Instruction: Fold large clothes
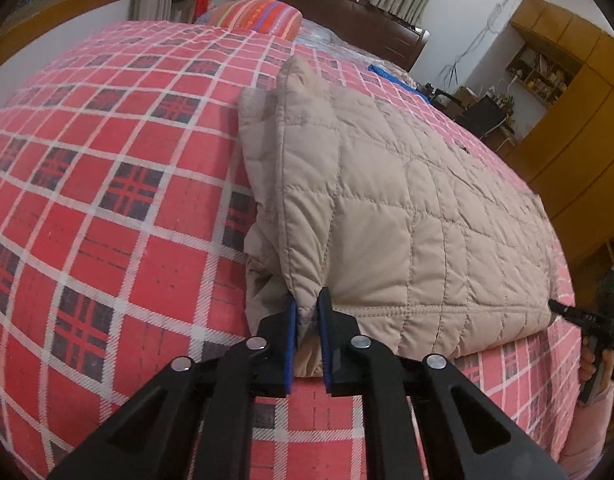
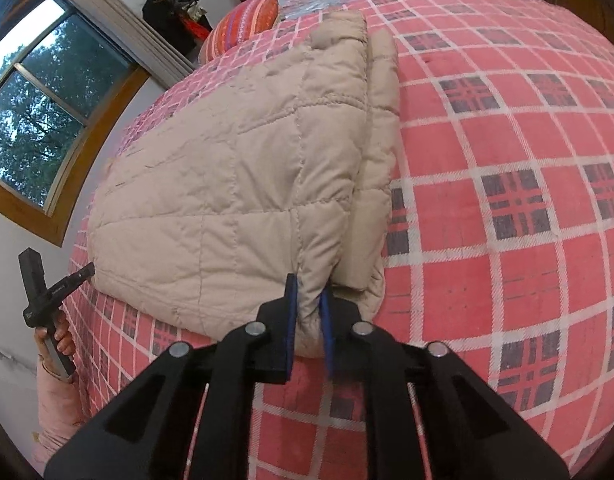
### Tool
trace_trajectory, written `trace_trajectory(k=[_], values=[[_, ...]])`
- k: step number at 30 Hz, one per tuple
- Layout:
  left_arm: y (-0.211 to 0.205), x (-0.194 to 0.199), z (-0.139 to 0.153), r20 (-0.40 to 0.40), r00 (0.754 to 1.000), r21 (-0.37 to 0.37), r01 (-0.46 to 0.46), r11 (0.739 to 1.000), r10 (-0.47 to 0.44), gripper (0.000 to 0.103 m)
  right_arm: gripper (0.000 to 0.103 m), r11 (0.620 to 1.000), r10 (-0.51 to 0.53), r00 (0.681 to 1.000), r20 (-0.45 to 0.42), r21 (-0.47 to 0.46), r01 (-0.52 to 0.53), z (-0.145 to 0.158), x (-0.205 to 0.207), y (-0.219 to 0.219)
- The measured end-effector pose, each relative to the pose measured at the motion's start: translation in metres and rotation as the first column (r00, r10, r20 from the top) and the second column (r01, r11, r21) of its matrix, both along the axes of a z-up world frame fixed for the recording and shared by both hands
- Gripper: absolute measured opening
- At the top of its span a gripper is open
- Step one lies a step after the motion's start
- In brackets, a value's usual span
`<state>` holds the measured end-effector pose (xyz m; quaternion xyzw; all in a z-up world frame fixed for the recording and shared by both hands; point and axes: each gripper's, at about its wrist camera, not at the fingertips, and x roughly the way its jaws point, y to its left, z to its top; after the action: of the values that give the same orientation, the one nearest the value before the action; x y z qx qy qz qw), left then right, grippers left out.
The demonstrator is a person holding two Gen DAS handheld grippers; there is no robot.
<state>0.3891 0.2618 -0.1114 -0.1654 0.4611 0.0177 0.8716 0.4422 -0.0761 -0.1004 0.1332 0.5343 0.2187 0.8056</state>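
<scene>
A beige quilted jacket (image 1: 387, 208) lies folded on the bed, its near hem facing me. My left gripper (image 1: 307, 300) is shut on the jacket's near left corner, fabric pinched between the blue pads (image 1: 292, 320). In the right wrist view the same jacket (image 2: 227, 184) spreads to the left, and my right gripper (image 2: 308, 286) is shut on its near right corner. A doubled layer of the jacket lies under each lifted corner. The right gripper (image 1: 563, 310) shows at the far edge of the left wrist view, the left gripper (image 2: 81, 272) at the left edge of the right wrist view.
The red plaid bedspread (image 1: 107, 200) covers the whole bed. A striped pillow (image 1: 263, 16) and a dark headboard (image 1: 347, 4) are at the far end, with a blue item (image 1: 391, 76) near them. Wooden cabinets (image 1: 567, 120) stand to the right, a window (image 2: 39, 112) to the left.
</scene>
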Motion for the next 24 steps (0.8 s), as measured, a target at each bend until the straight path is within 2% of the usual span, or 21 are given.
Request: trace_trajectory(k=[1,2,3,4,5,6,9,14,18,21,22,23,24], values=[[0.001,-0.001,0.004,0.006,1.000,0.000,0.002,1.000,-0.002,0.029,0.022,1.000,-0.001,1.000,0.007,0.005,0.001,0.003,-0.001,-0.001],[0.003,-0.004,0.009,0.020,1.000,-0.008,0.002,1.000,-0.002,0.049,0.038,1.000,-0.009,1.000,0.023,0.016,0.009,0.009,-0.003,-0.004],[0.009,-0.007,0.017,0.051,0.999,-0.020,-0.008,1.000,0.009,0.069,0.061,0.999,-0.025,0.999,0.042,0.027,0.024,0.015,-0.003,-0.009],[0.016,-0.007,0.024,0.079,0.997,-0.026,-0.023,0.999,0.025,0.075,0.071,0.999,-0.041,0.998,0.057,0.033,0.039,0.018,-0.002,-0.013],[0.023,-0.004,0.028,0.086,0.995,-0.033,-0.039,0.999,0.041,0.077,0.075,0.997,-0.066,0.995,0.070,0.046,0.063,0.022,0.000,-0.019],[0.028,0.001,0.028,0.077,0.996,-0.046,-0.043,0.998,0.046,0.077,0.075,0.995,-0.080,0.995,0.068,0.060,0.076,0.022,0.003,-0.023],[0.047,0.028,0.017,0.022,0.998,-0.153,-0.047,0.987,0.050,0.077,0.075,0.976,-0.103,0.995,0.001,0.191,0.101,0.013,0.025,-0.037],[0.066,0.067,-0.009,-0.025,0.996,-0.251,-0.086,0.964,0.083,0.077,0.075,0.965,-0.119,0.991,-0.053,0.227,0.128,-0.009,0.057,-0.034],[0.067,0.088,-0.024,-0.022,0.999,-0.340,-0.050,0.939,0.045,0.080,0.075,0.956,-0.104,0.989,-0.104,0.263,0.128,-0.031,0.078,-0.026],[0.062,0.096,-0.028,-0.003,1.000,-0.369,-0.021,0.929,0.021,0.082,0.076,0.951,-0.094,0.991,-0.095,0.287,0.117,-0.035,0.084,-0.018],[0.060,0.098,-0.029,0.006,1.000,-0.399,0.001,0.917,0.002,0.082,0.076,0.952,-0.089,0.992,-0.088,0.284,0.111,-0.035,0.085,-0.015],[0.056,0.100,-0.030,0.006,1.000,-0.424,0.016,0.906,-0.015,0.081,0.073,0.955,-0.083,0.993,-0.080,0.278,0.102,-0.034,0.086,-0.011],[0.050,0.101,-0.030,0.002,1.000,-0.410,0.018,0.912,-0.019,0.079,0.062,0.959,-0.076,0.994,-0.072,0.267,0.093,-0.033,0.086,-0.007]])
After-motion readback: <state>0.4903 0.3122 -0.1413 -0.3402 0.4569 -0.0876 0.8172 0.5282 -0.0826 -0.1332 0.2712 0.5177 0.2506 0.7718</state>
